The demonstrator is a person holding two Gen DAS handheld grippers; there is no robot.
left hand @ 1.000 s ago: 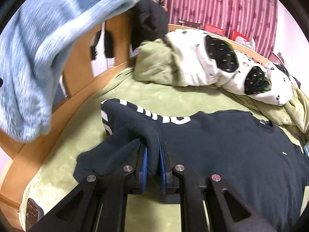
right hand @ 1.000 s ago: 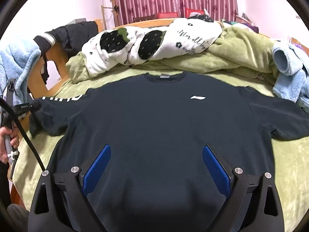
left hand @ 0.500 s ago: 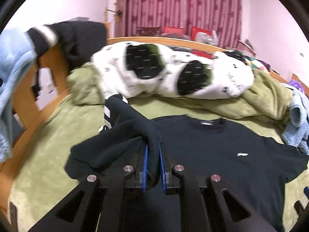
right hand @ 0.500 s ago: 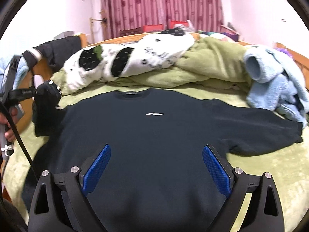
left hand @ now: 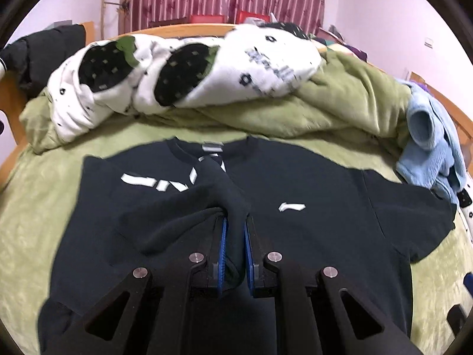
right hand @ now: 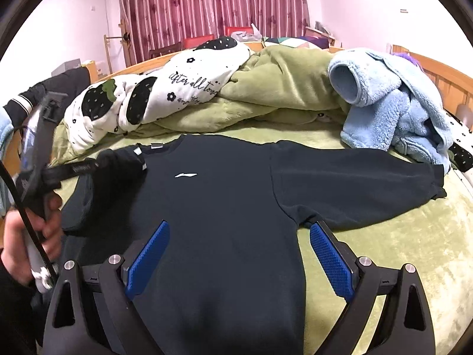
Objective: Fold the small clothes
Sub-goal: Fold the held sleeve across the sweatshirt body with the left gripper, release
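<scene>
A dark navy sweatshirt [right hand: 230,207] with a small white chest logo lies face up on the green bed; it also shows in the left wrist view [left hand: 319,236]. My left gripper [left hand: 235,224] is shut on the sweatshirt's left sleeve [left hand: 189,204] and holds it over the chest, near the collar. That sleeve carries white lettering. In the right wrist view the left gripper [right hand: 118,162] comes in from the left with the sleeve. My right gripper [right hand: 239,251] is open and empty above the sweatshirt's lower body. The other sleeve [right hand: 369,189] lies stretched to the right.
A white quilt with black patches [right hand: 165,97] and a crumpled green blanket [right hand: 283,88] are heaped behind the collar. A light blue fleece garment [right hand: 393,103] lies at the right. A wooden bed frame [right hand: 443,71] rims the bed. Maroon curtains hang behind.
My left gripper has carried the sleeve from the bed's left edge rightward over the sweatshirt's chest. The right gripper has shifted right and stayed open.
</scene>
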